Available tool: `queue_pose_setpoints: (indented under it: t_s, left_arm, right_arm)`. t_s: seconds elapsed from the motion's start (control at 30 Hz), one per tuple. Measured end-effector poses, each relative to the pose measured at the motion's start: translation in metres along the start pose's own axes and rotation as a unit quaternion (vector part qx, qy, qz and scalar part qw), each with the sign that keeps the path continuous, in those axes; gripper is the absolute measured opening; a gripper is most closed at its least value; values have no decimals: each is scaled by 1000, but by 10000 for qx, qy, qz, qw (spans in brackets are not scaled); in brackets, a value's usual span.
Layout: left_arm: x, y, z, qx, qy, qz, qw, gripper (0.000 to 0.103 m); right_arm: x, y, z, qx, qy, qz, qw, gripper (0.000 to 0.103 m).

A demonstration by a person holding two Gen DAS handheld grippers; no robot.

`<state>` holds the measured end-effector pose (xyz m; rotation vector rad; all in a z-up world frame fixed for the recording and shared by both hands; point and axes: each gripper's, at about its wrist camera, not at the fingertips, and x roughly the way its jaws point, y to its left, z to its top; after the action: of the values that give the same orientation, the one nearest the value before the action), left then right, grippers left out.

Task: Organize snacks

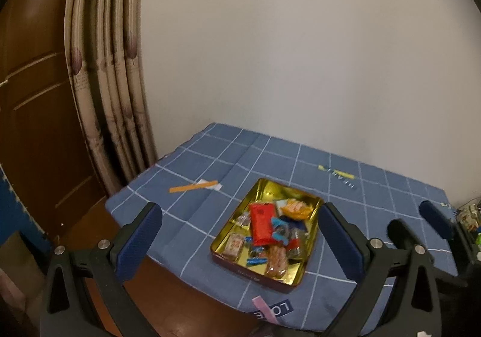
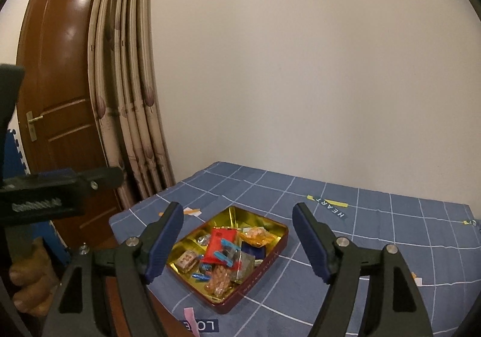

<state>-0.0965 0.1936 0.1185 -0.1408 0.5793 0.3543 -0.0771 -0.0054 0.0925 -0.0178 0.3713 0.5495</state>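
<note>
Snacks point(image 2: 230, 255) lie heaped in a shallow gold-lined tin point(image 2: 272, 258) with a dark red outer wall, which stands on the blue checked cloth of the table point(image 2: 390, 246) near the front left corner, set askew to the table's edges. In the right wrist view the tin's long axis runs from lower right to upper left, one corner pointing toward the camera. A red packet point(image 2: 219, 242) lies uppermost on the heap, its length roughly following that axis; an orange-yellow packet point(image 2: 257, 235) sits toward the far right side, and small wrapped sweets fill the near end. Right gripper point(image 2: 239, 242): jaws released, spread wide, nothing between the pads; the tin appears framed squarely between them, ahead and below. Left gripper point(image 1: 240, 242): jaws likewise released and empty; from its camera the tin lies ahead and somewhat right of centre, close to the right-hand finger. Both grippers are above the table and clear of the tin. Judgement: neither hand is clearly nearer, but the right one is better centred on the heap, and a grasp across the red packet's narrow width would suit the present jaw line. An orange strip point(image 1: 194, 186) lies loose on the cloth beyond the tin, toward the left edge.
</note>
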Motion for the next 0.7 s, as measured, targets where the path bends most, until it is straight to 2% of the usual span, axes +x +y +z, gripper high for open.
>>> queue_pose_setpoints:
  t_s: [0.47,0.6,0.7]
  left_arm:
    - [37,0,-15,56,486,127,9987,103]
    - [48,-3,-18,117,572,165,9982,103]
    - [53,-5,-19,137,452,119,9988,103]
  right_arm:
    - [23,-6,-19,64,382,19,9992,77]
    - [32,-30,-29,278,586,-41,9979,77]
    - [46,-69,-46,395,889,-402,9944,77]
